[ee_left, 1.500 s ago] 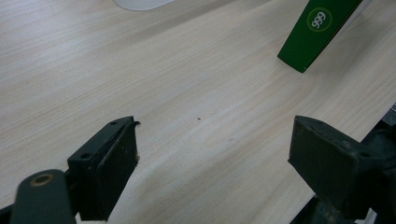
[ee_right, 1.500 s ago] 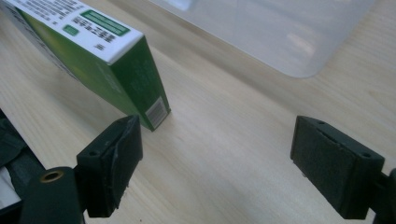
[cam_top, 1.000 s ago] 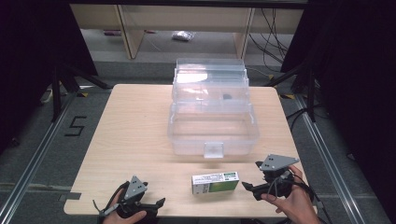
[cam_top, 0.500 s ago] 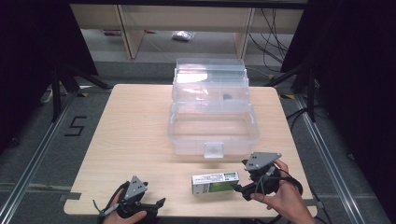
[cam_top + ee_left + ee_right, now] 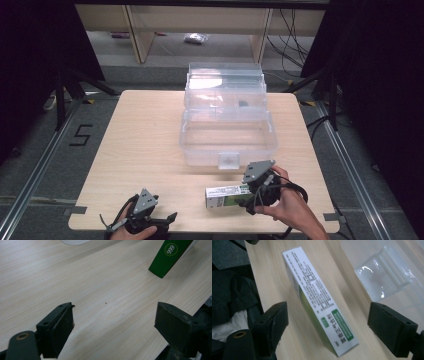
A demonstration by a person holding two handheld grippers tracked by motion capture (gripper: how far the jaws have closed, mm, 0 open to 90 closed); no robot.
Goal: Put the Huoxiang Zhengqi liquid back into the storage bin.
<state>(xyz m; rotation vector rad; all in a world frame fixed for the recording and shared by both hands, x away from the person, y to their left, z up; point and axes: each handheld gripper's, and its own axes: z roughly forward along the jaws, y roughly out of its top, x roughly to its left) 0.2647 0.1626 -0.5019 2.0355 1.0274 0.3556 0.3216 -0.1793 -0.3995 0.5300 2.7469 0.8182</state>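
- The right hand-held gripper [image 5: 252, 192] has its jaws spread around the end of the green-and-white carton [image 5: 319, 302], which lies on the counter [image 5: 145, 145] in front of the clear plastic box [image 5: 227, 135].
- Closing off-centre could skid the carton away.
- The left hand-held gripper [image 5: 150, 220] rests spread at the pale wood counter's near edge; grey floor and shelving lie beyond.

Each hand carries a black two-jaw gripper topped by a grey three-cornered plate. The left gripper [image 5: 162, 220] has thick, blocky black jaws with small round screw holes in their faces and a brass-ringed hole low on one side. The right gripper [image 5: 248, 200] is built alike, and black cable loops trail from it over the right hand [image 5: 290, 207]. Both forearms are bare.
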